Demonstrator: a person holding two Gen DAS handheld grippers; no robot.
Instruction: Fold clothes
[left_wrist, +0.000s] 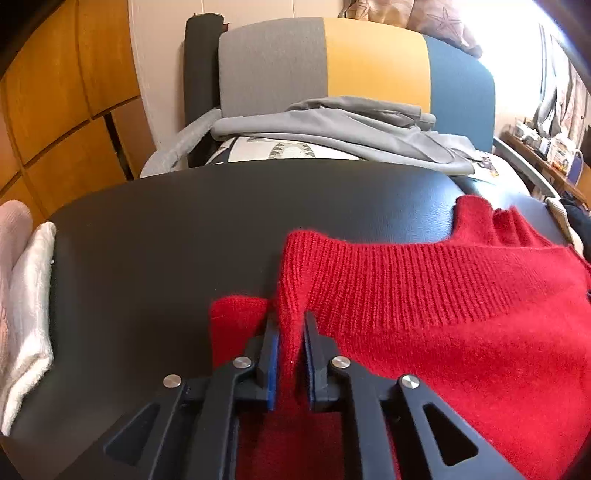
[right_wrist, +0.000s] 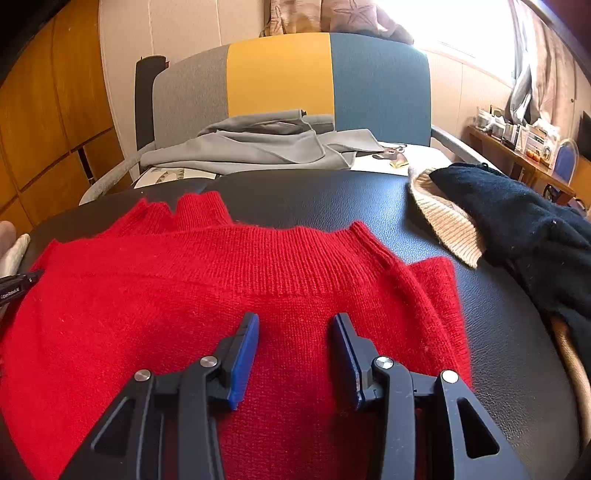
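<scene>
The red sweater (right_wrist: 236, 295) lies flat across the middle of the black desk (left_wrist: 184, 236): soft, light, floppy knit, best pinched at its ribbed hem corners. My left tool (left_wrist: 290, 332) pinches a fold of it; my right tool (right_wrist: 293, 332) hangs wide, holding nothing.

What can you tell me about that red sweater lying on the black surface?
The red sweater is a fuzzy knit with a ribbed band running across its far edge. It lies mostly flat on the black leather-like surface, partly folded, with a layer doubled over near the right. The left gripper is shut on a raised pleat of cloth at its left edge. The right gripper is open over its middle. The beige and dark garments nearby lie apart from it.
</scene>
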